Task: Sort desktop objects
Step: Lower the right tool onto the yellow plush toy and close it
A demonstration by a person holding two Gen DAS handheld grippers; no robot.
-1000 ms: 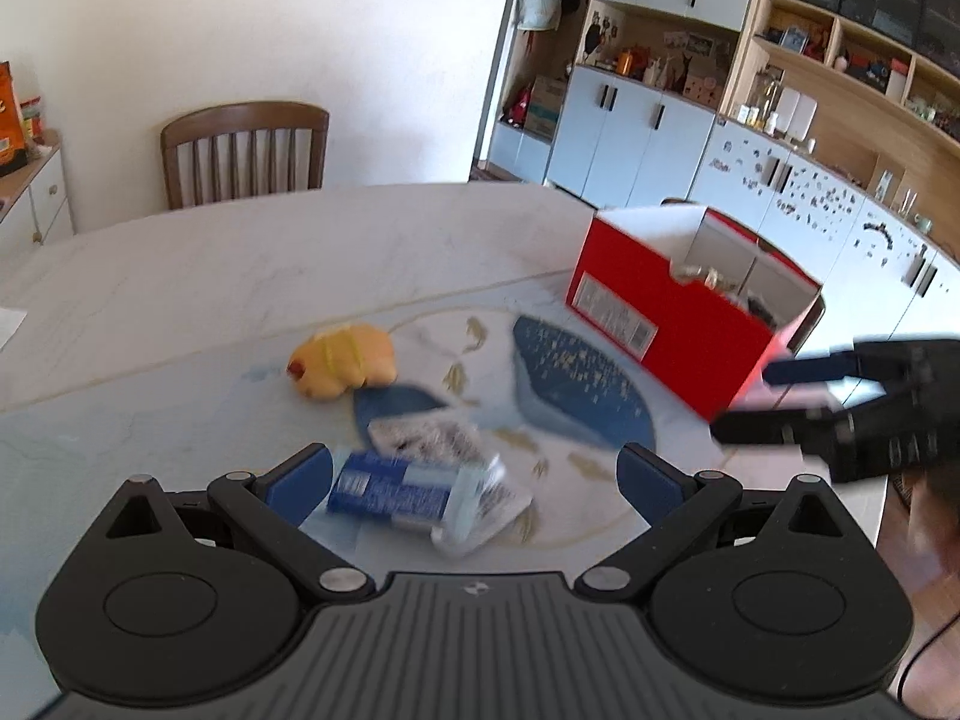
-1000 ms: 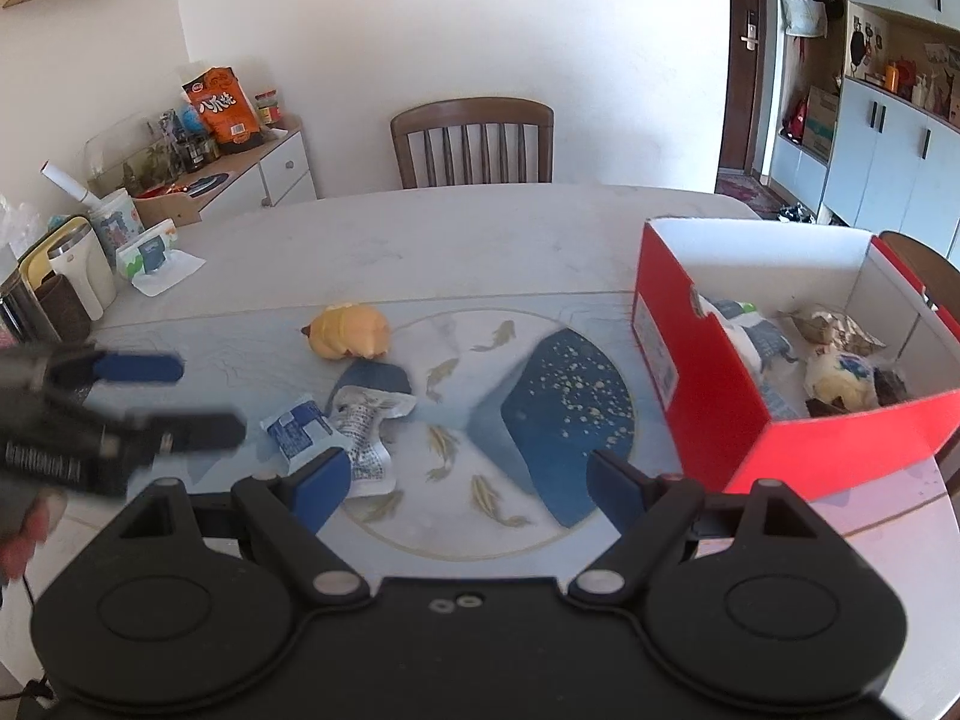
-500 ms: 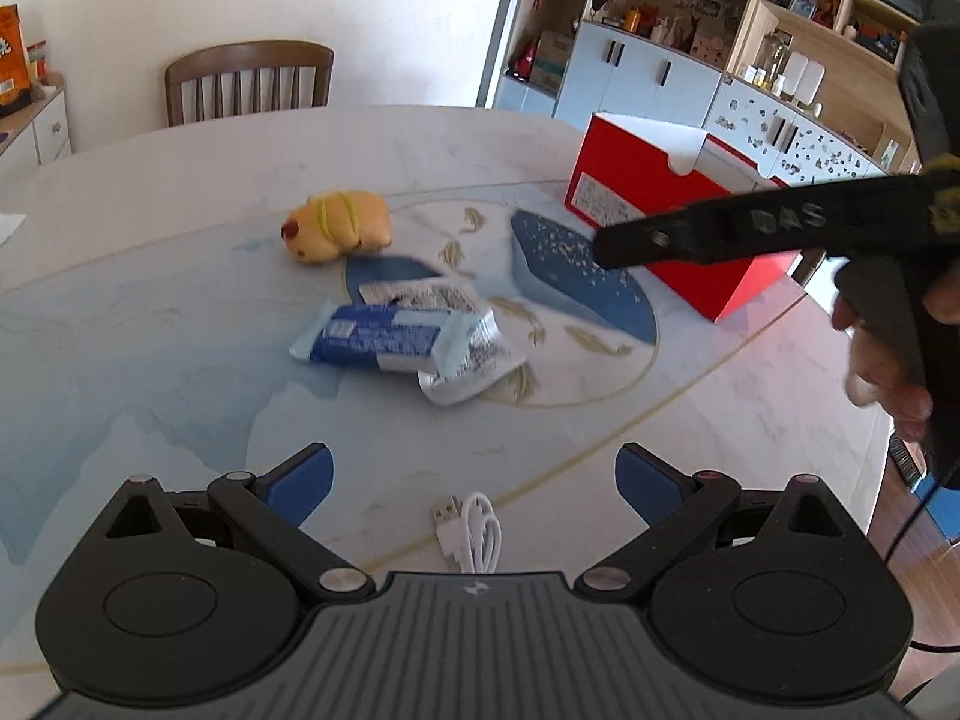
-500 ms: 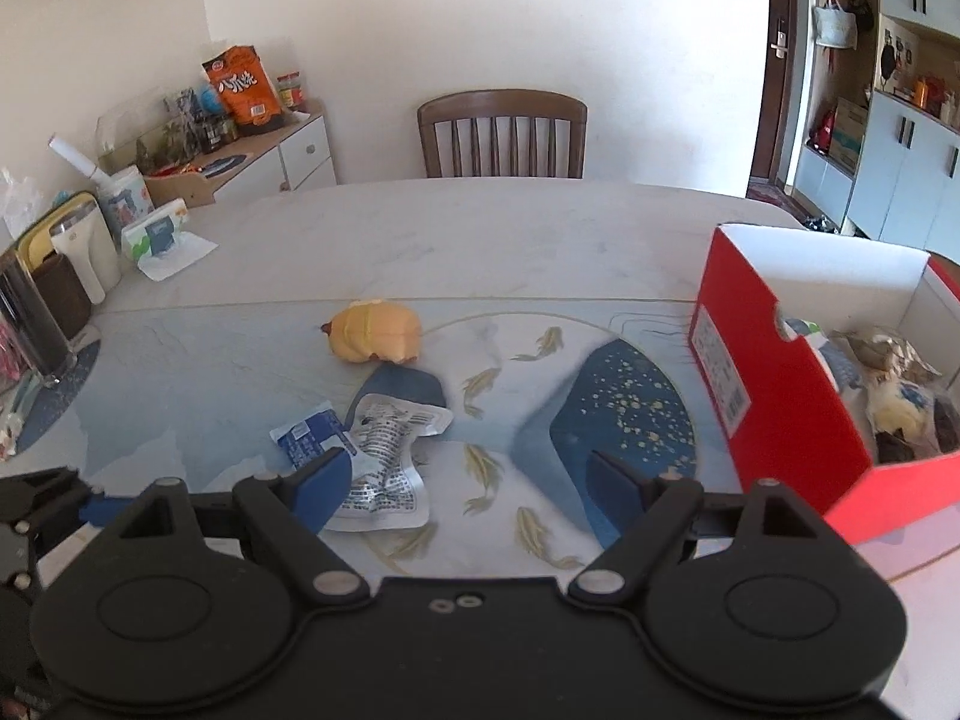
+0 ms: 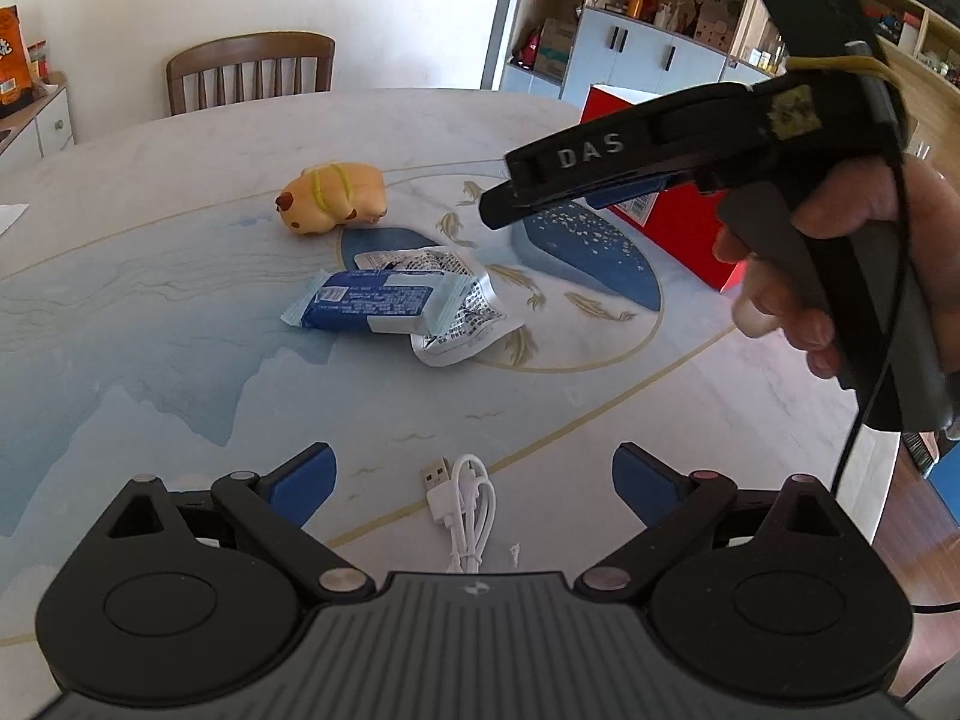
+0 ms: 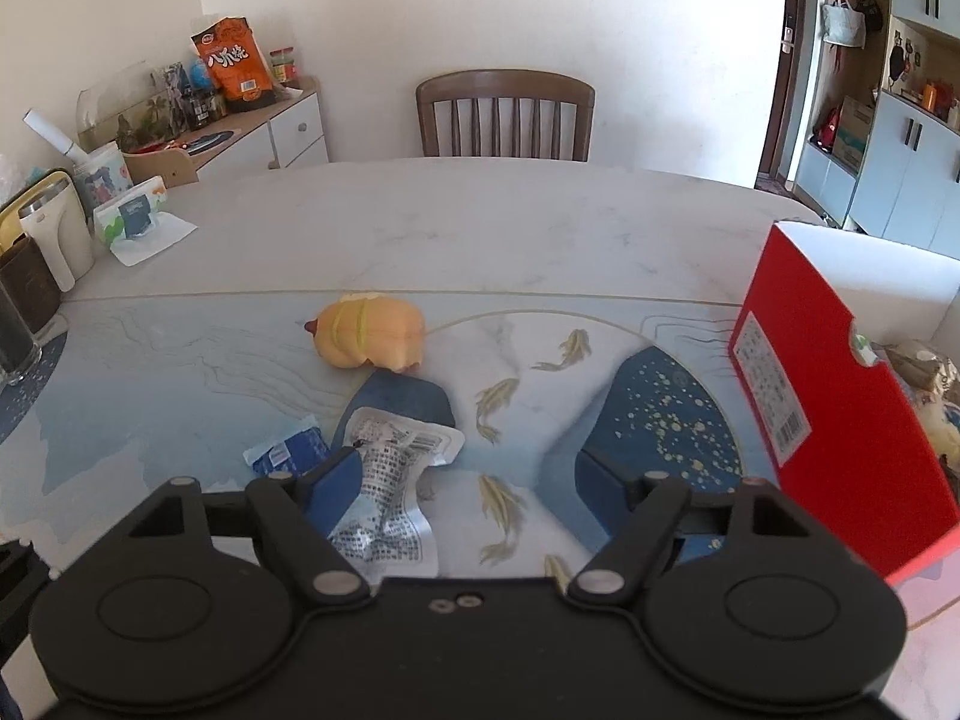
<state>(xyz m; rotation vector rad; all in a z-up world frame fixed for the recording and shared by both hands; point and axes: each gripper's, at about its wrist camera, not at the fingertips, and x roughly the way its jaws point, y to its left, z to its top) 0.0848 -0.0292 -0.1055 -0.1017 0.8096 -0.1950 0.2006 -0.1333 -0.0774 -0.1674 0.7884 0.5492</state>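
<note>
A blue snack packet (image 5: 369,300) (image 6: 288,453) lies on a silver wrapper (image 5: 462,312) (image 6: 390,480) mid-table, with a yellow plush animal (image 5: 333,197) (image 6: 372,333) just beyond. My right gripper (image 6: 456,474) hovers over the wrapper with its jaws closing. The wrapper lies under the gap, and the pads do not press on it. In the left wrist view a hand (image 5: 840,252) holds that gripper (image 5: 558,192) above the packets. My left gripper (image 5: 474,483) is open over a coiled white USB cable (image 5: 465,504). The red box (image 6: 840,432) (image 5: 654,210) holds several items.
A wooden chair (image 6: 504,114) stands behind the round table's far edge (image 6: 480,165). At the left are a kettle (image 6: 54,234), a tissue pack (image 6: 135,213) and a sideboard (image 6: 252,132) with an orange snack bag. Cabinets (image 5: 648,54) line the right wall.
My left gripper has drawn back and sunk, bringing the white cable into view. The right gripper has swung left from the red box to above the packets, and its jaws have narrowed a little.
</note>
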